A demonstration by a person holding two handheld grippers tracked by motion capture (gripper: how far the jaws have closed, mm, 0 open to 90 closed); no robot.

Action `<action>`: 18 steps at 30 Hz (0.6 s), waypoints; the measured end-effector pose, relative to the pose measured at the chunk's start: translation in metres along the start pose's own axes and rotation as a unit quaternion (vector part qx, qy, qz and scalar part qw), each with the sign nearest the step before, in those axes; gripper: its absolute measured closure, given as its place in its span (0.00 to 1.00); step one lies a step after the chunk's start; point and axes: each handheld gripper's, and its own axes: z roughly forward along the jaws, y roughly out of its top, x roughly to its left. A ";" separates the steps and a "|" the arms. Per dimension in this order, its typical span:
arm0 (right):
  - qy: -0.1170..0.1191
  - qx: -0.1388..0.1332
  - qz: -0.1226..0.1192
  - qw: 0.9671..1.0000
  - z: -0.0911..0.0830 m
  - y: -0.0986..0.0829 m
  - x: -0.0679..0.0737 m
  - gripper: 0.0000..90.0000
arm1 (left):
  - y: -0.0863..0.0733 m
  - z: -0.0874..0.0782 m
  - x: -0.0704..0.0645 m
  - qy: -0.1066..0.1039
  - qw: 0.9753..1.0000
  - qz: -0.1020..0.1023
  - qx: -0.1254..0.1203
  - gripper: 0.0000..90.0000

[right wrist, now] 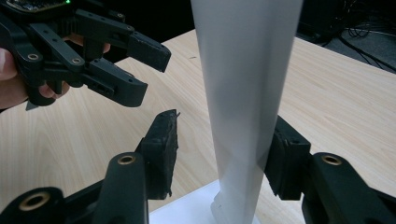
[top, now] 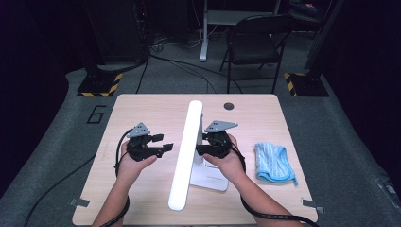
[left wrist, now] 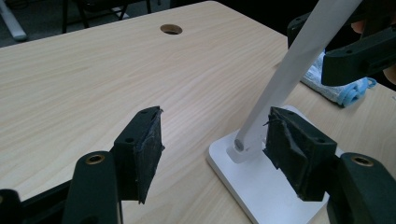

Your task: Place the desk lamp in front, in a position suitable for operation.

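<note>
At table centre: right tongs [right wrist: 219, 154] wide open around lamp arm [top: 186, 151]; left tongs [top: 166, 143] open, empty, beside.

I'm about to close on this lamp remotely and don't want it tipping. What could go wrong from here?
1. The right gripper has its jaws open around the lamp arm; closing off-centre could push the tall, tilted arm sideways and rock the white base.
2. The left gripper is open close to the hinge at the base; its jaw might knock the arm.
3. The blue cloth lies close beside the base and could snag if the lamp slides.
</note>
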 end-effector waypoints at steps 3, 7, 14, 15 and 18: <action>-0.004 -0.007 0.000 1.000 -0.002 -0.001 -0.003 0.52 | 0.001 0.001 -0.002 -0.004 1.000 -0.001 0.000 0.40; -0.008 -0.017 0.007 1.000 -0.012 -0.003 -0.007 0.49 | 0.000 0.003 -0.002 -0.011 1.000 -0.004 0.001 0.42; -0.033 -0.025 0.019 0.999 -0.033 -0.017 -0.014 0.46 | 0.003 0.015 -0.011 -0.040 0.999 0.022 0.014 0.42; -0.033 -0.025 0.019 0.999 -0.033 -0.017 -0.014 0.46 | 0.003 0.015 -0.011 -0.040 0.999 0.022 0.014 0.42; -0.059 -0.027 0.024 0.998 -0.045 -0.031 -0.016 0.44 | 0.003 0.021 -0.016 -0.053 0.998 0.020 0.012 0.42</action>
